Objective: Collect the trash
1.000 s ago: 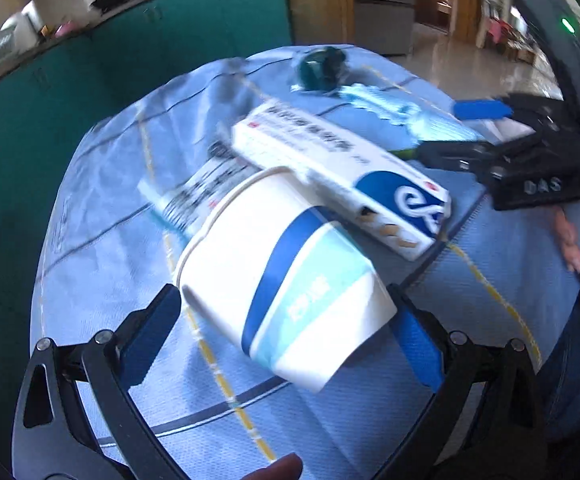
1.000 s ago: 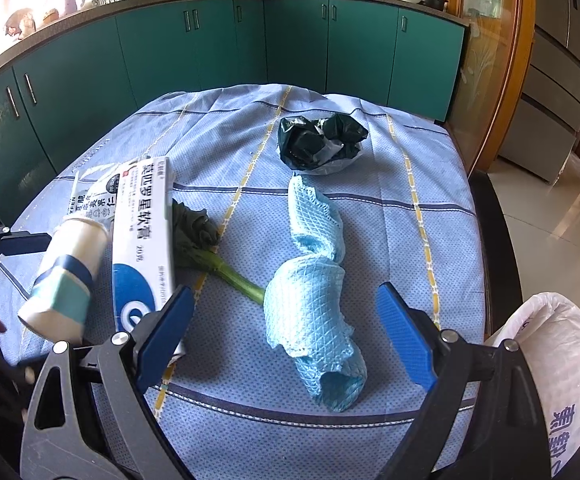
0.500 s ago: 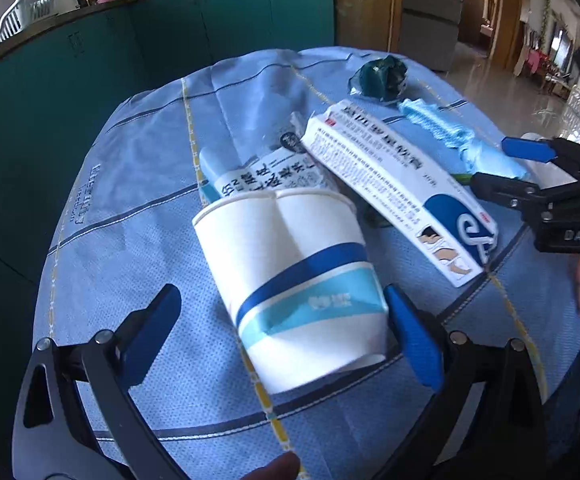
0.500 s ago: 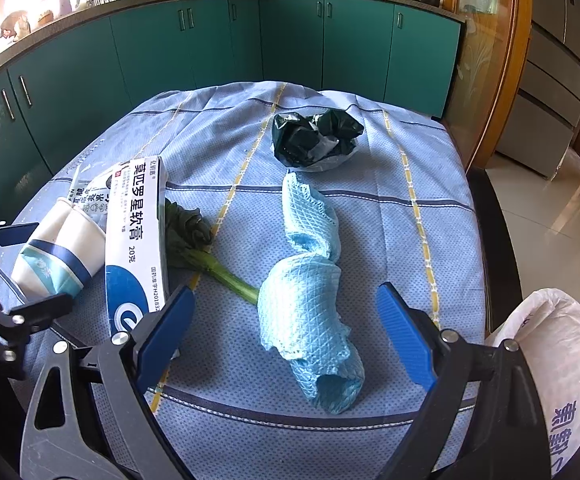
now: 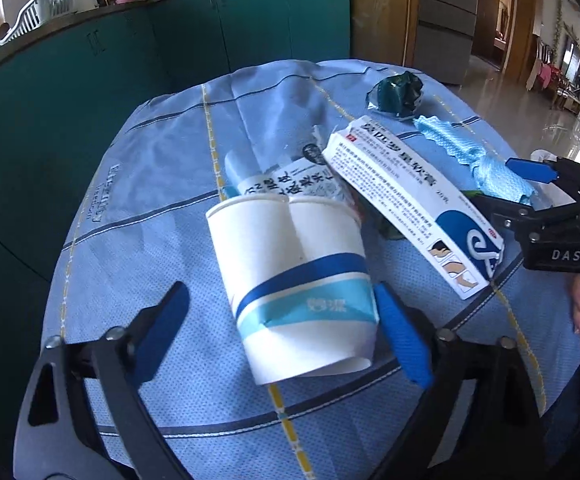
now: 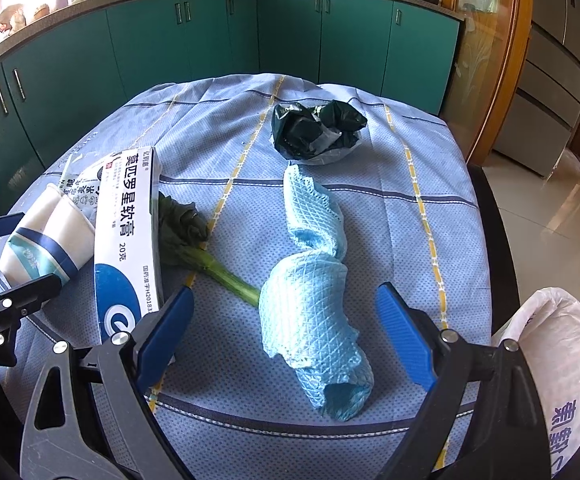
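Note:
A crushed white paper cup with blue bands [image 5: 298, 288] lies on the blue tablecloth, between the open fingers of my left gripper [image 5: 282, 332]; its right pad touches the cup. It also shows in the right wrist view [image 6: 46, 240]. A white and blue ointment box [image 5: 410, 200] leans beside it, over a printed wrapper [image 5: 290, 184]. My right gripper [image 6: 286, 336] is open and empty, around the near end of a crumpled light-blue cloth [image 6: 314, 296]. A green vegetable stalk [image 6: 210, 264] lies between box and cloth. A dark green crumpled bag [image 6: 314, 128] sits farther back.
A white plastic bag [image 6: 558, 360] hangs at the table's right edge near my right gripper. The round table's cloth [image 6: 410, 208] drops off at all sides. Teal cabinets [image 6: 210, 40] line the back, with tiled floor at the right.
The cup has gone from lifted and tilted in my left gripper to lying on the cloth between its opened fingers. My right gripper has barely moved.

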Demonstrator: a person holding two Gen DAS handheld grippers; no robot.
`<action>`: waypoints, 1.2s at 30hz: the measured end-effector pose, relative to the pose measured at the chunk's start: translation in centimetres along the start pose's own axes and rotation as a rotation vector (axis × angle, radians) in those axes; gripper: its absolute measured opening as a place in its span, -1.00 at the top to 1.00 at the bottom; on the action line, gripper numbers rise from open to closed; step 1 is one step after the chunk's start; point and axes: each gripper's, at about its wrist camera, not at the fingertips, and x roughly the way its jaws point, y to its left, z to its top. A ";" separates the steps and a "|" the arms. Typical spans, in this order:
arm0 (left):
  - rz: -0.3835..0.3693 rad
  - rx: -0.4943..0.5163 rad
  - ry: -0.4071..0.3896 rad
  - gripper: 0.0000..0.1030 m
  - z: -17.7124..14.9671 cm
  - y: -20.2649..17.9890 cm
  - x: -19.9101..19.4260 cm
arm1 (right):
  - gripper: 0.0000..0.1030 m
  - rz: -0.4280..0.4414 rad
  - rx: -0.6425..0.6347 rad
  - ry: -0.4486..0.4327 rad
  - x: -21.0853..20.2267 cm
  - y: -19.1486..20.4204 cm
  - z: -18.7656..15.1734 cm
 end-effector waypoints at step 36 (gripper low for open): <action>-0.066 -0.137 -0.503 -0.34 1.5 0.5 -9.2 | 0.35 0.086 0.093 -0.184 -5.5 -2.4 0.4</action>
